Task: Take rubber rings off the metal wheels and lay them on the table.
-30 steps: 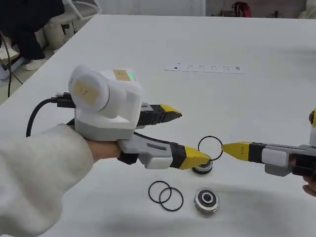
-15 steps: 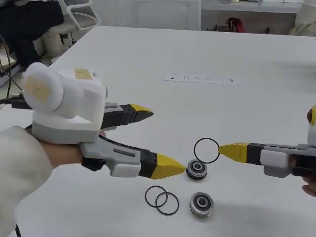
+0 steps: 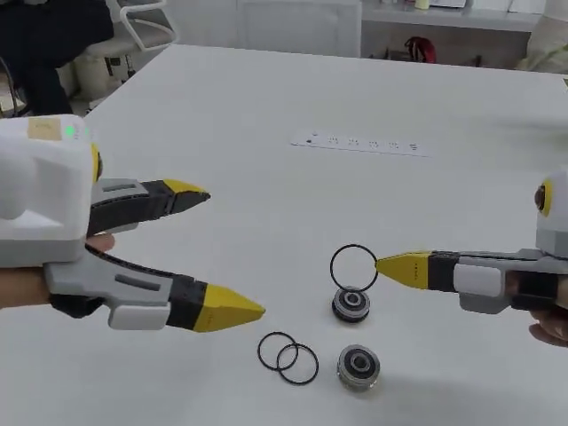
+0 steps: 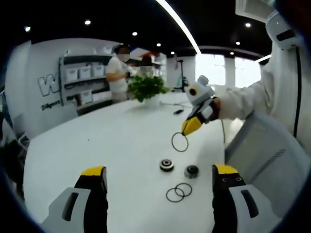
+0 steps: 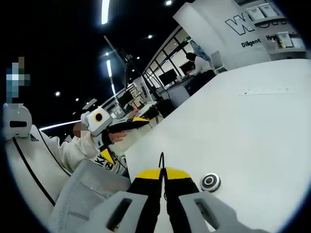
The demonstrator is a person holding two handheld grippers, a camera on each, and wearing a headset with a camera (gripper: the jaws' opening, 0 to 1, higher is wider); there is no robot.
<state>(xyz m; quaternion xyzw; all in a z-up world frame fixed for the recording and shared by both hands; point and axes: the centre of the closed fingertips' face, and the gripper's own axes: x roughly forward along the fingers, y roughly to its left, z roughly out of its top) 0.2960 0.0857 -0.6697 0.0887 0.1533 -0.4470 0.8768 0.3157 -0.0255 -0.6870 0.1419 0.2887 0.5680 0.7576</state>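
Observation:
My right gripper (image 3: 380,264) is shut on a black rubber ring (image 3: 353,266) and holds it upright just above a metal wheel (image 3: 351,303). A second wheel (image 3: 358,365) lies nearer me, and two loose rings (image 3: 287,356) overlap on the table to its left. My left gripper (image 3: 222,253) is open and holds nothing, well left of the wheels. In the left gripper view both wheels (image 4: 166,165) (image 4: 192,171), the loose rings (image 4: 179,191) and the held ring (image 4: 180,142) lie beyond the spread jaws. The right gripper view has the ring (image 5: 162,160) edge-on between closed jaws, beside a wheel (image 5: 210,181).
A white power strip (image 3: 359,144) lies flat further back on the white table (image 3: 266,115). An office chair (image 3: 142,22) stands off the far left corner. Two people and a potted plant (image 4: 147,88) are beyond the table's far end.
My left gripper has pulled back to the left, away from the wheel its lower jaw was touching. The right gripper keeps the ring pinched and has drifted slightly left.

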